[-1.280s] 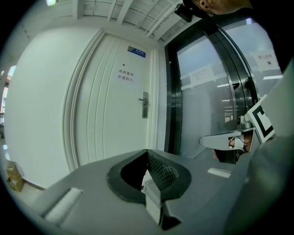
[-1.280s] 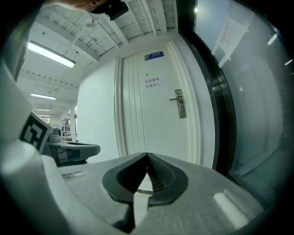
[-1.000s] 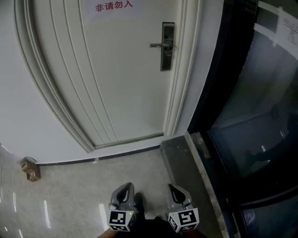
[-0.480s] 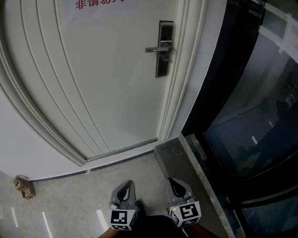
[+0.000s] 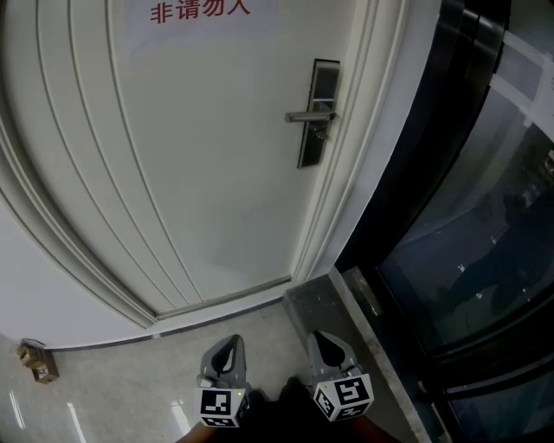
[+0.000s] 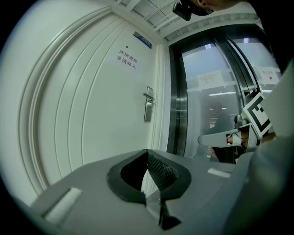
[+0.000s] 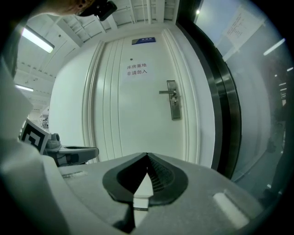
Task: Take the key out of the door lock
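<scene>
Head view: there is one white door (image 5: 199, 173) with one lock plate (image 5: 317, 112) and one handle (image 5: 303, 116). The key (image 5: 322, 134) is a tiny bit just under the handle, hard to make out. Two claws sit low down, the left gripper (image 5: 228, 350) and the right gripper (image 5: 326, 348), well apart from the lock. One sign (image 5: 199, 10) with red letters is cut off at the top.

Left gripper view: the left gripper (image 6: 147, 151) has its jaws pressed together and pinches nothing. The lock plate (image 6: 148, 104) looks small.

Right gripper view: the right gripper (image 7: 147, 156) has its jaws pressed together too, with nothing in them. The key is too small to see here.
</scene>
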Tool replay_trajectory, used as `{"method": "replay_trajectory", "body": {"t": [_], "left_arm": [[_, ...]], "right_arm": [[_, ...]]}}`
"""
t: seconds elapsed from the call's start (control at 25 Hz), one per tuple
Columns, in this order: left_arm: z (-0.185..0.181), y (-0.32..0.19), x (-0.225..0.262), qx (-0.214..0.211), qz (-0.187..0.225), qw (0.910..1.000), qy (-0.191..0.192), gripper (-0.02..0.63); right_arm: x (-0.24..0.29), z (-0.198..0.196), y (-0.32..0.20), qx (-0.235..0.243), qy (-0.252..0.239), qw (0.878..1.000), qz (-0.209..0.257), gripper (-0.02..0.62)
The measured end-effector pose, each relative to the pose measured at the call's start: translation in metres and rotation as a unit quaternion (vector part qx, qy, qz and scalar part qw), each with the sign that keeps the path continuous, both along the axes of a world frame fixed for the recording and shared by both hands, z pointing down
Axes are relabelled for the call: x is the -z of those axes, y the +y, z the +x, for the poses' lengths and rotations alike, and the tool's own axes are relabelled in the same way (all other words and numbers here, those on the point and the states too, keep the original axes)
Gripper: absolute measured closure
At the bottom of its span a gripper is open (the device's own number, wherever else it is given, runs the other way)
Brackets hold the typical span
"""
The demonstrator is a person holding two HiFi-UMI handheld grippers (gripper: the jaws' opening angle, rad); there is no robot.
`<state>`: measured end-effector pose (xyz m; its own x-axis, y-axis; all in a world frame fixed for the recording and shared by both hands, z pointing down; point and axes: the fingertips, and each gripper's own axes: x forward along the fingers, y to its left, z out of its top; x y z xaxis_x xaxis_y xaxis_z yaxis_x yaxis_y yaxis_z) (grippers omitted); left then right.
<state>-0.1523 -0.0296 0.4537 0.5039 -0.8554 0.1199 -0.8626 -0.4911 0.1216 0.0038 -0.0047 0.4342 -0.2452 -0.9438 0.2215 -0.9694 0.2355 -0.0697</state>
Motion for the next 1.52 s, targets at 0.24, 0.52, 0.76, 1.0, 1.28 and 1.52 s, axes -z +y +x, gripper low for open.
{"method": "replay_trajectory", "body": {"t": [0.24,0.52,0.76,1.0,1.28,1.52], "left_arm": [[-0.001,-0.043,0.008,0.020,0.010,0.9997,-0.007,0.588],[0.015,-0.113,0.033,0.052,0.021,0.9983,-0.012,0.588],[0.052,-0.185,0.073,0.051,0.022,0.9983,-0.016,0.588],[0.079,-0.237,0.098,0.076,0.033,0.9962,-0.027,0.588],[0.084,-0.278,0.119,0.119,0.039,0.9920,-0.018,0.586],[0.086,-0.301,0.135,0.132,0.048,0.9900,-0.017,0.560]], "right_arm": [[0.005,0.011,-0.053,0.007,-0.017,1.000,0.009,0.604],[0.034,0.033,-0.140,0.038,-0.046,0.998,0.023,0.604],[0.080,0.060,-0.223,0.068,-0.102,0.992,0.029,0.604],[0.129,0.089,-0.299,0.090,-0.166,0.981,0.049,0.604],[0.167,0.106,-0.362,0.107,-0.275,0.954,0.051,0.603],[0.181,0.115,-0.393,0.115,-0.397,0.910,0.018,0.556]]}}
